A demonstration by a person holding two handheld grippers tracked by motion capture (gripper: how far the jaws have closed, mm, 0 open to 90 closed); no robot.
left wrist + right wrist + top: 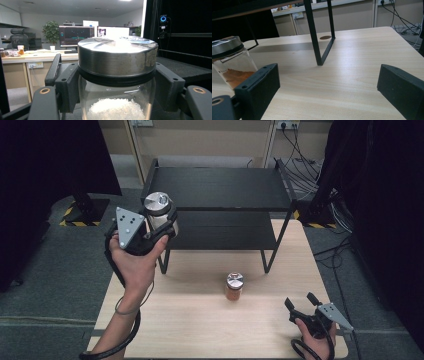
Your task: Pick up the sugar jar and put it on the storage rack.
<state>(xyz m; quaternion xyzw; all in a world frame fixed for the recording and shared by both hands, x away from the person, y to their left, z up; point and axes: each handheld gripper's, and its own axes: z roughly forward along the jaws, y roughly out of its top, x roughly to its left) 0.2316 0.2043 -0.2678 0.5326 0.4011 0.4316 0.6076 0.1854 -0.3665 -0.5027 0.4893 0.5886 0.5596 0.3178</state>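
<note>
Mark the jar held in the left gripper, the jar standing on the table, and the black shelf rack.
held jar (pixel 116 58), left gripper view, side of its metal lid
standing jar (pixel 234 287), high view, glass body
shelf rack (pixel 220 187), high view, top shelf

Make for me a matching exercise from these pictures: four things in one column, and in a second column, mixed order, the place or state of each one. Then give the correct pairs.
Things:
1. jar of white crystals
2. jar of orange powder
3. right gripper
4. black shelf rack

Places or states:
A. jaws open, holding nothing, low at the table's near right corner
B. stands at the far side of the table
C. clamped in the left gripper, lifted off the table
D. stands alone on the wooden table

Pairs: 1-C, 2-D, 3-A, 4-B
</note>
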